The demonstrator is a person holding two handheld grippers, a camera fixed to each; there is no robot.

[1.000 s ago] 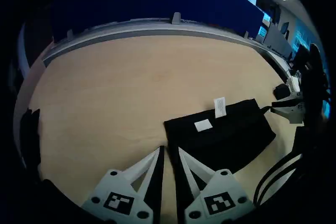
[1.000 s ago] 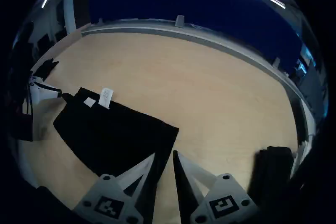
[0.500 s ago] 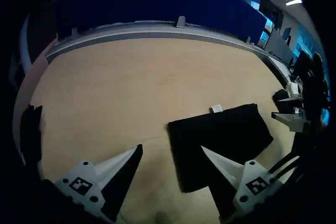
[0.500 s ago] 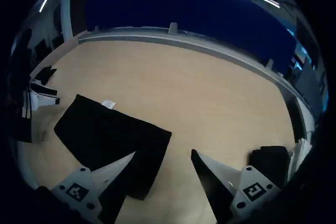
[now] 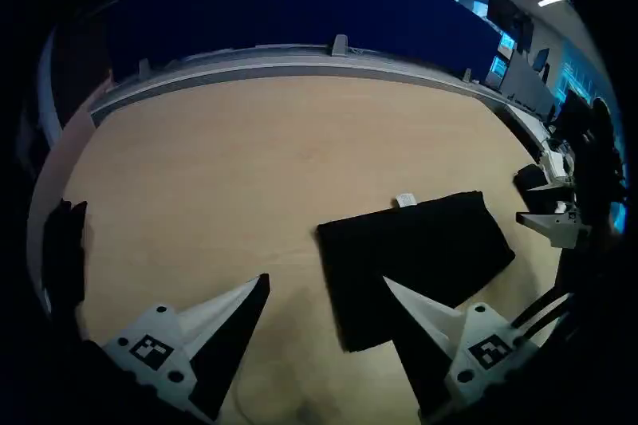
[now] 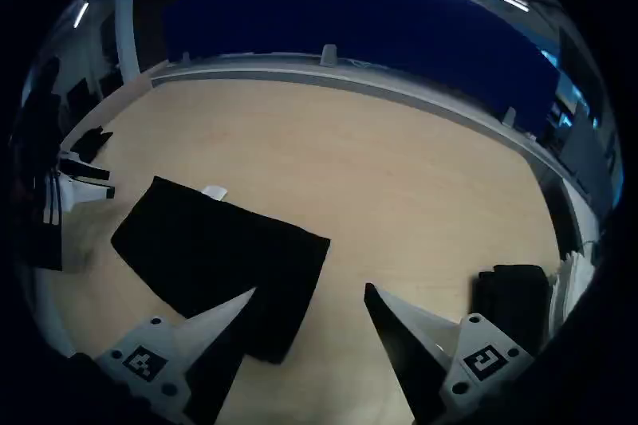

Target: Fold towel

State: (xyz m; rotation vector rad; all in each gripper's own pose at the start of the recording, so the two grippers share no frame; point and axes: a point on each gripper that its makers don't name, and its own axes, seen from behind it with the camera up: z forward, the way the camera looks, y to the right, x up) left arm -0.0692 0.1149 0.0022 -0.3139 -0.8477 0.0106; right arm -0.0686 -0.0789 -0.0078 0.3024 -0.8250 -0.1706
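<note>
- A second ago the left gripper (image 5: pixel 324 279) and right gripper (image 6: pixel 310 289) pinched the towel (image 5: pixel 415 253); now both sets of jaws stand wide apart, empty
- The towel lies flat on the desk (image 5: pixel 223 170), its white label (image 5: pixel 406 200) nearly tucked under
- This fold looks finished

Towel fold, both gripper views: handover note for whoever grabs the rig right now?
Left tool: open, holding nothing, at the towel's left edge.
Right tool: open, holding nothing, at its right edge.
Black towel: flat on the wooden table, a tidy rectangle, with a white tag peeking out at the far edge.
Done: the towel looks folded and no tool is on it.
Left: probably another fold, or a move to the dark pile on the right; cannot tell which.
</note>
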